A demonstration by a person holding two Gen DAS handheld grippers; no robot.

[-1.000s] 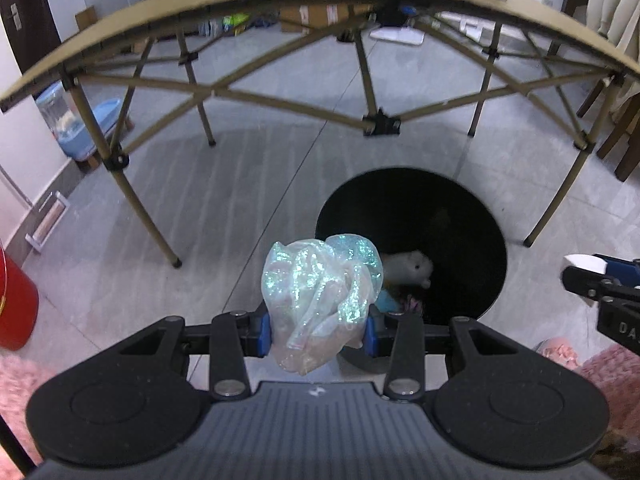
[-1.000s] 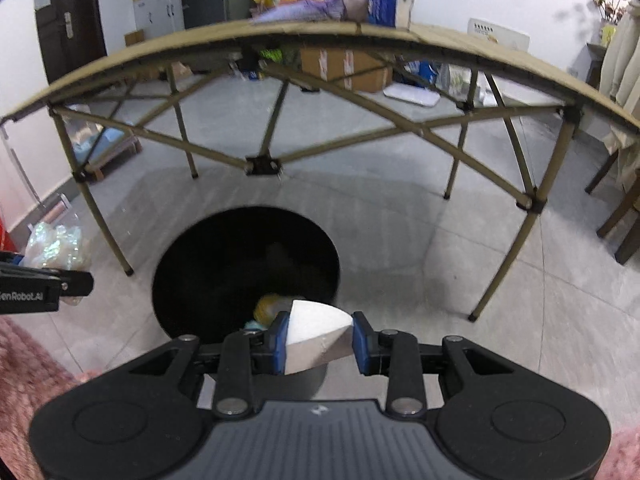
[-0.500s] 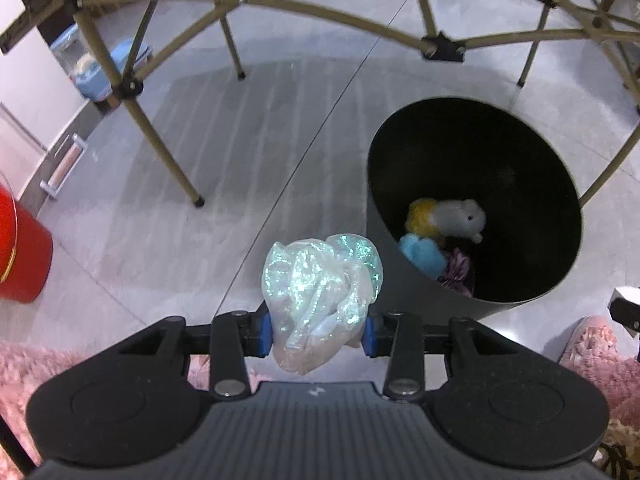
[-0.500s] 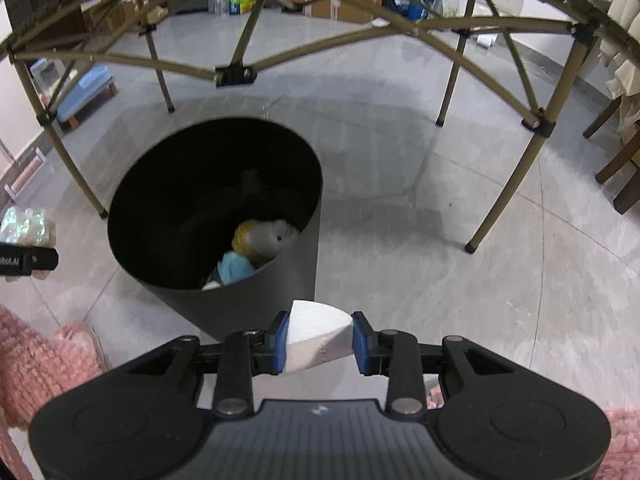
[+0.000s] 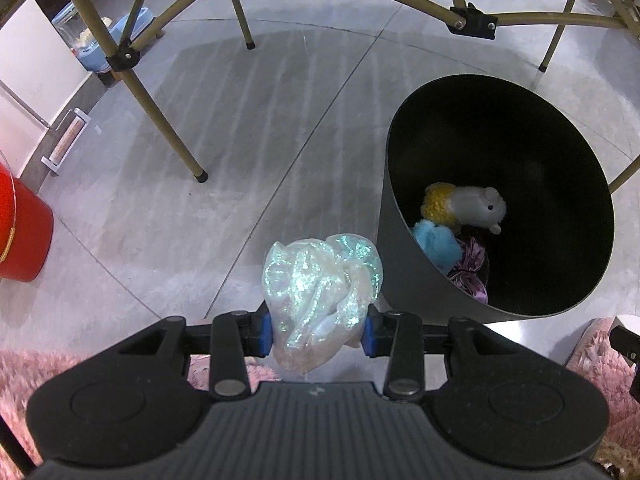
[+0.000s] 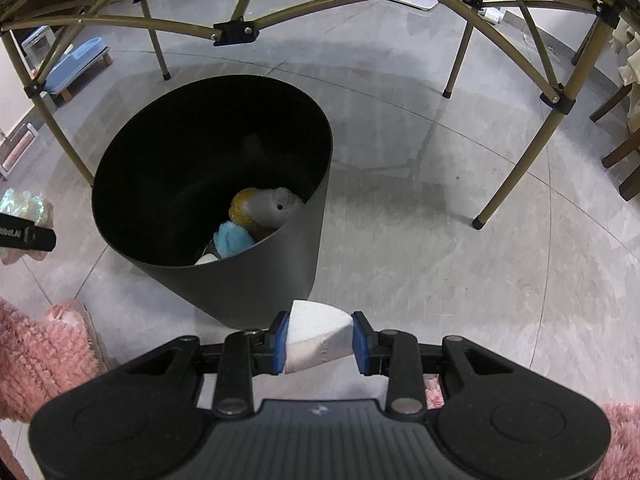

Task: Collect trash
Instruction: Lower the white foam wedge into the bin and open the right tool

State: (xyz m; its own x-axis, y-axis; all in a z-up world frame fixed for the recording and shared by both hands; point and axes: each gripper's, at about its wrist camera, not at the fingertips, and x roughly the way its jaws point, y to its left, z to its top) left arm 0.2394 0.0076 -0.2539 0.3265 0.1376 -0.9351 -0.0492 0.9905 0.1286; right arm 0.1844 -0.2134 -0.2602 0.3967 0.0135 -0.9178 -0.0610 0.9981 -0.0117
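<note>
Here we hold two pieces of trash short of the round black plastic bin (image 5: 404,264). Our left gripper (image 5: 316,330) pinches a crumpled iridescent plastic wrapper (image 5: 320,288) between its blue pads, low in the centre of the left view; the bin's opening sits to the right of it and a little above, its near wall just beside the wrapper. Our right gripper (image 6: 319,343) is clamped on a white foam wedge (image 6: 316,336), low in the centre of the right view, and the bin (image 6: 248,276) lies up and to the left of it, its near wall just above the wedge. So the bin stands between the two grippers, and each load must travel inward and forward over the rim. Neither looks clearly nearer.

The left view alone shows a purple satin scrap (image 5: 470,274) at the bin's bottom, beside the grey-and-yellow plush toy (image 5: 464,208). The right view shows the left gripper's tip at its left edge, beside the bin's outer wall, and tan metal folding table legs (image 6: 504,184) well clear at right.
</note>
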